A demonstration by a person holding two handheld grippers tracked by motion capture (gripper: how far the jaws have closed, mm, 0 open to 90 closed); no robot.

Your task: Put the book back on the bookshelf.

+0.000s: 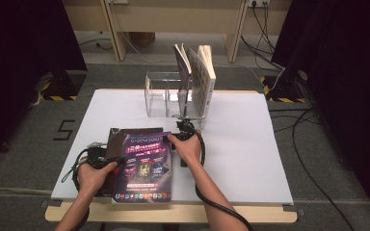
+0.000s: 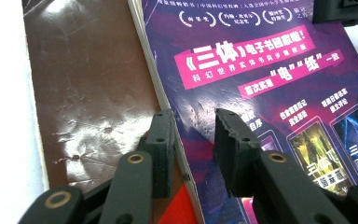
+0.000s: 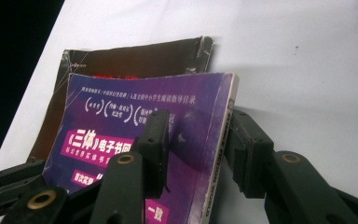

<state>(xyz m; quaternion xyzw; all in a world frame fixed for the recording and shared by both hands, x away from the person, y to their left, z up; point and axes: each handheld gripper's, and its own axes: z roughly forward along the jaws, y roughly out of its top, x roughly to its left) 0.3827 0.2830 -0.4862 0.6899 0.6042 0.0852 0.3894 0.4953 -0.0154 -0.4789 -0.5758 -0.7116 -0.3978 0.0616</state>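
Observation:
A purple paperback [image 1: 144, 166] lies face up near the table's front left, partly on a brown book [image 1: 118, 137]. My left gripper [image 1: 118, 159] is at its left edge. In the left gripper view the jaws [image 2: 193, 116] stand apart across that page edge, one over the brown book [image 2: 84, 79], one over the purple cover [image 2: 270, 70]. My right gripper [image 1: 180, 132] is at the paperback's far right corner. There its jaws [image 3: 200, 116] straddle the spine, with the purple cover [image 3: 112, 121] showing in the wide gap between them.
A clear acrylic book stand [image 1: 156, 94] sits at the back middle of the white table [image 1: 250, 144], with two books [image 1: 183, 77] [image 1: 204, 77] upright in its right part. Cables trail on the floor at the right.

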